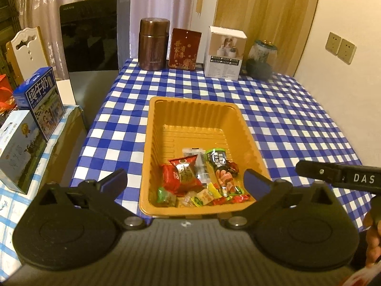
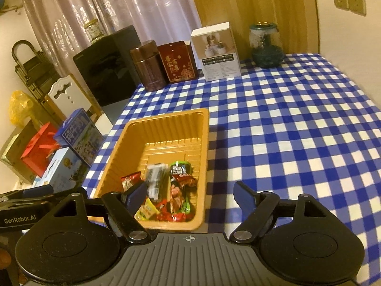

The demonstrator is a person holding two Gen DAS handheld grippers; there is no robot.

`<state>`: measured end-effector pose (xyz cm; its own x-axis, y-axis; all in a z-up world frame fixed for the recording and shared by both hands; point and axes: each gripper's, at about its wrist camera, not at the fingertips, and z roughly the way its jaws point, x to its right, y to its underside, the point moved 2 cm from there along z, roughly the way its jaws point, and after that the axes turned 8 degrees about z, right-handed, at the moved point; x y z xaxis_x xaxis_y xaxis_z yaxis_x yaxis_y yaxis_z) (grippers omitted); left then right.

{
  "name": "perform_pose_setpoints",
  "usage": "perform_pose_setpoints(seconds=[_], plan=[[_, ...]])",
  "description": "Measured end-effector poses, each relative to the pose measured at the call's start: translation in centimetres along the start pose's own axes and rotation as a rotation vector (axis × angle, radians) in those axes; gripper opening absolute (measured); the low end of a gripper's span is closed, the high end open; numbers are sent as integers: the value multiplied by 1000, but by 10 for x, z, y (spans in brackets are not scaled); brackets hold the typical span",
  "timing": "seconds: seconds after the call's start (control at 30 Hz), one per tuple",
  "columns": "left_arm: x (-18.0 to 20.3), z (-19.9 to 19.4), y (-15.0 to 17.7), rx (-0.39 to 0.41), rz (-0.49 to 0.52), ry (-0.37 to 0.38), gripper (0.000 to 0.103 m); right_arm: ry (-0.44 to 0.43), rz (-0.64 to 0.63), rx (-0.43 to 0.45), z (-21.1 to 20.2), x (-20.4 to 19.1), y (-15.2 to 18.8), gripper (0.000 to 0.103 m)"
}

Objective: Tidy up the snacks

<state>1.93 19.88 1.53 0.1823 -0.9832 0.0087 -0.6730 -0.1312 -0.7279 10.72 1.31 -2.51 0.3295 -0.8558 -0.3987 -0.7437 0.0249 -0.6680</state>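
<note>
An orange plastic tray sits on the blue-and-white checked tablecloth. Several wrapped snacks lie at its near end: a red packet, a clear-wrapped bar, a dark sausage pack and small candies. My left gripper hangs over the tray's near end, open, with nothing between its fingers. My right gripper is open and empty above the tray's near right corner. Part of the right gripper's body shows at the right edge of the left wrist view.
Along the table's far edge stand a brown canister, a red box, a white carton and a glass jar. Milk cartons stand on a side table to the left. A black appliance stands behind.
</note>
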Motion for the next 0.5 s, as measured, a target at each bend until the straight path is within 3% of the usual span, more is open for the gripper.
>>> perform_pose_setpoints(seconds=[0.13,0.5], plan=[[6,-13,7,11,11,-11,103,18,-16,-2,-16,1,9,81],[24,-35,31,-48,22,-18,103,76,-58,-22,-47,7,36,82]])
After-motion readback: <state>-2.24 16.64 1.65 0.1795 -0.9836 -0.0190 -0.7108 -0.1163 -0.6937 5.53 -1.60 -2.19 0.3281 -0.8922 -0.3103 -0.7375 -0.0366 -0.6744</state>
